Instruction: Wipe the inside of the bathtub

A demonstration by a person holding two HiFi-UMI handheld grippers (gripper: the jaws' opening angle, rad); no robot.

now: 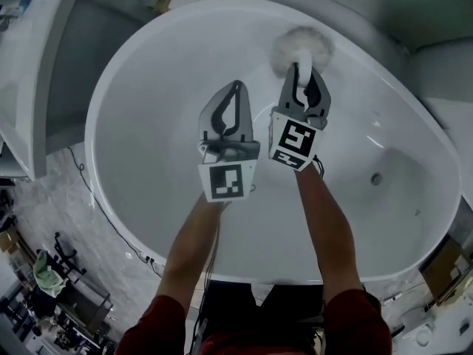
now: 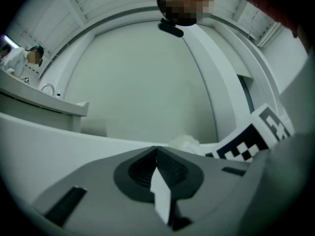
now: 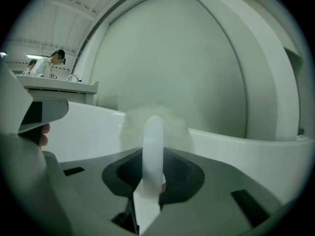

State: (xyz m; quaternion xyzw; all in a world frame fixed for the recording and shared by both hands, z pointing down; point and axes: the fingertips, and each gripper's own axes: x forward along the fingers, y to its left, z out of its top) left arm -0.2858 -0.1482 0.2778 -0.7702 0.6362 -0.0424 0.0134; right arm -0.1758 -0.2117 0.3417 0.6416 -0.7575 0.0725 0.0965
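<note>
Head view: my right gripper [image 1: 303,76] clamps its jaws on the handle of a fluffy brush [image 1: 299,46], pressed to the far inner wall of the bathtub [image 1: 133,87]. My left gripper [image 1: 236,87] hovers beside it, jaws together, empty. Wiping looks under way; most of the inside probably remains.

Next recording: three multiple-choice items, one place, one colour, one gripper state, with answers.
1. Where is the brush head? A on the floor; B at the bathtub's far inner wall; C over the drain.
2. The brush handle's colour? A white; B red; C black.
3. The left gripper is: A wide open; B shut on the brush; C shut, empty.
B: the head view shows it near the far rim. A: it is white between the right gripper's jaws. C: its jaws meet on nothing.
</note>
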